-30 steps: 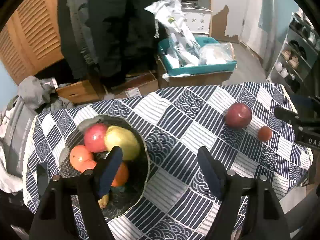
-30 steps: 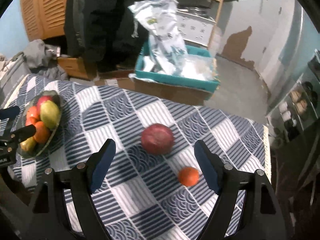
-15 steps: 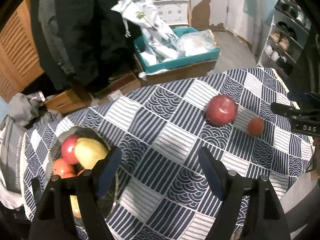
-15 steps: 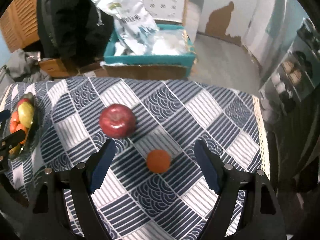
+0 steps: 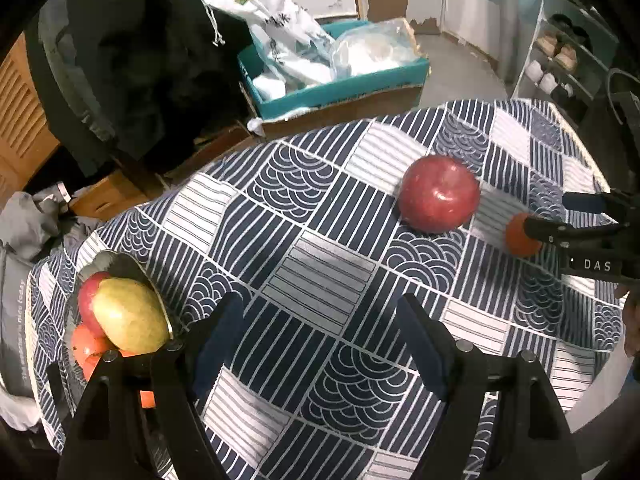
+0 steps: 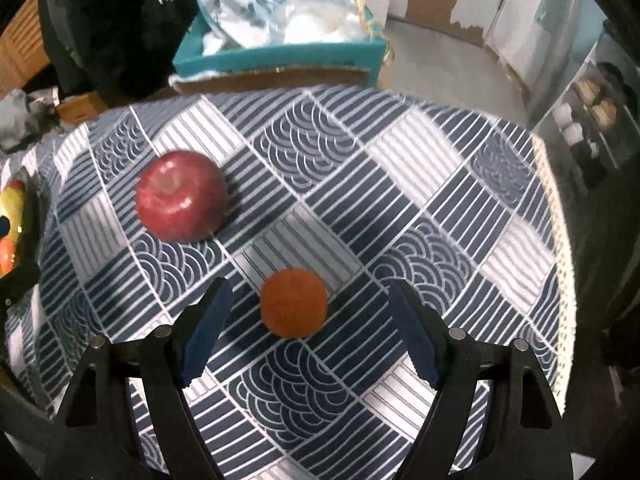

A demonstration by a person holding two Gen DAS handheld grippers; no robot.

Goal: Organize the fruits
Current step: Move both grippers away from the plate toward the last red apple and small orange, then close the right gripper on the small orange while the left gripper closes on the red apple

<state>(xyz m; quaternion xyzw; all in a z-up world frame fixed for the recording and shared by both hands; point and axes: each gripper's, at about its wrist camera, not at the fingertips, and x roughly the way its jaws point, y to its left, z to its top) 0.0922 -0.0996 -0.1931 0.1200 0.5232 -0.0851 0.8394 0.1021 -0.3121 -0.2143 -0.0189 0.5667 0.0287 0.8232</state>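
Note:
A red apple and a small orange lie on the patterned tablecloth. A metal bowl at the left holds a yellow-green pear, a red apple and oranges. My left gripper is open and empty over the cloth, right of the bowl. My right gripper is open, with the small orange just ahead between its fingers, not touching. The red apple sits beyond it to the left. The right gripper also shows in the left wrist view.
A teal box with plastic bags stands on the floor behind the table. Dark hanging clothes are at the back left, a shoe rack at the right. The table edge runs close on the right.
My left gripper has swung right, away from the bowl, toward the cloth's middle. My right gripper has moved right and closer, so the small orange now lies between its fingers.

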